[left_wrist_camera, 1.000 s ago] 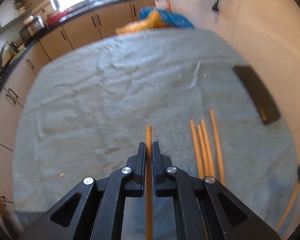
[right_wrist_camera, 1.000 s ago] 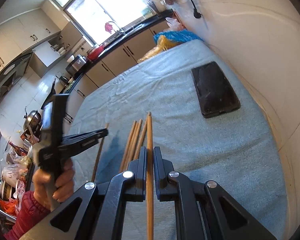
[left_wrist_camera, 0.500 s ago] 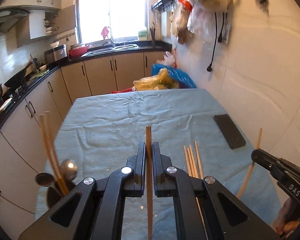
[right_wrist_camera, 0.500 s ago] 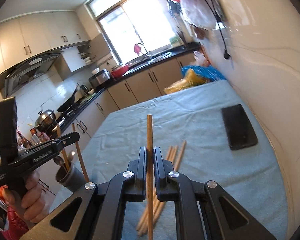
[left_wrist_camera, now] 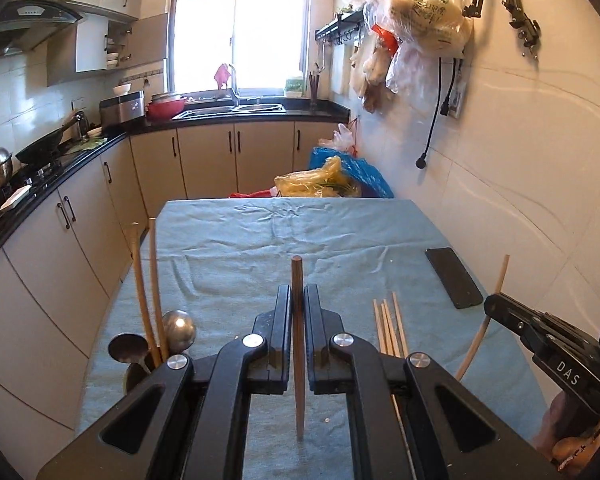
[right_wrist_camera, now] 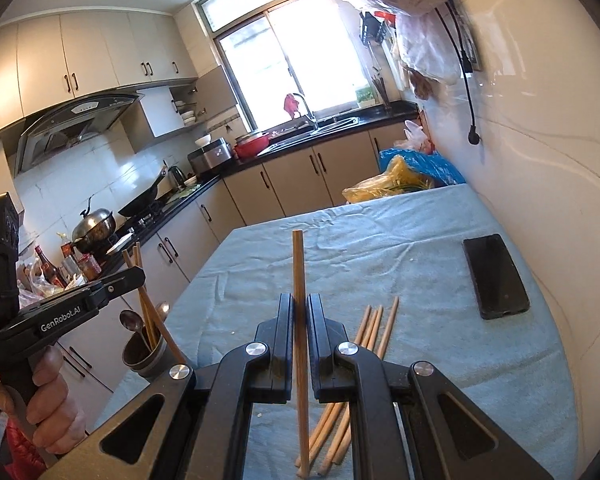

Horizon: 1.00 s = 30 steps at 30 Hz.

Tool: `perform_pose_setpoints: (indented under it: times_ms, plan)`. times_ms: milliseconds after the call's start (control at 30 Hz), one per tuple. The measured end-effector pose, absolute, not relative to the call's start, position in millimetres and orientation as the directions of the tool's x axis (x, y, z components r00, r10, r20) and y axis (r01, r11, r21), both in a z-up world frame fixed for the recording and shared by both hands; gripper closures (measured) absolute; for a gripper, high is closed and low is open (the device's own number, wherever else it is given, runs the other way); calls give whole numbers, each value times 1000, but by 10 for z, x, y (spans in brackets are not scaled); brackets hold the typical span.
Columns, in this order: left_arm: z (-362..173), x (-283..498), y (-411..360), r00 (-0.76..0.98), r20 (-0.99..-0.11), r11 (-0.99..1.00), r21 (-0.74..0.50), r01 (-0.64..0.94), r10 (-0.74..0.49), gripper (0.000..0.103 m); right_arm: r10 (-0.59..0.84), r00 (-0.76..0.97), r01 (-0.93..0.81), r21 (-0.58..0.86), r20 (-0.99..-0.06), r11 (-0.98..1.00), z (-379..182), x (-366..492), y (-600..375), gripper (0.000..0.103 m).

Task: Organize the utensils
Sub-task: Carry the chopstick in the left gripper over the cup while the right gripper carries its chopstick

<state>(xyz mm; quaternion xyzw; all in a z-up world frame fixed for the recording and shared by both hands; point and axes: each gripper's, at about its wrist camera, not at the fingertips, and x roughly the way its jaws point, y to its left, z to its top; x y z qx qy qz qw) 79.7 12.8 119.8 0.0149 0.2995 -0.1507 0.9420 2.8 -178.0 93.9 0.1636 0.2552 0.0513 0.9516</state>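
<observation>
Left gripper: clamping one thin wooden chopstick mid-shaft, above the dark cylindrical utensil cup.
Right gripper: pinching another, right of that cup.
Handling: probably light, stiff, smooth; gripping mid-length is steadying it.
Count: four loose chopsticks lying right of the cup; two chopsticks and two metal spoons standing inside.

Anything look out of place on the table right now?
A flat black phone lies on the blue tablecloth near the wall, unrelated to utensils. Four loose wooden chopsticks still lie outside the dark utensil cup.
</observation>
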Motion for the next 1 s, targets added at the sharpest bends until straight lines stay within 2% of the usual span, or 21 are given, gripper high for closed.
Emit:
perform_pose_setpoints:
  times_ms: [567,1000]
  plan:
    - [1416,658,294,798,-532,955,-82,285,-284,97,199,884,-61,317,-423,946,1171,113,-1623,96]
    - [1931,392,714,848,-446,957,-109,267,-287,97,270,892,-153,319,-362,935,1487,216,-1345,96]
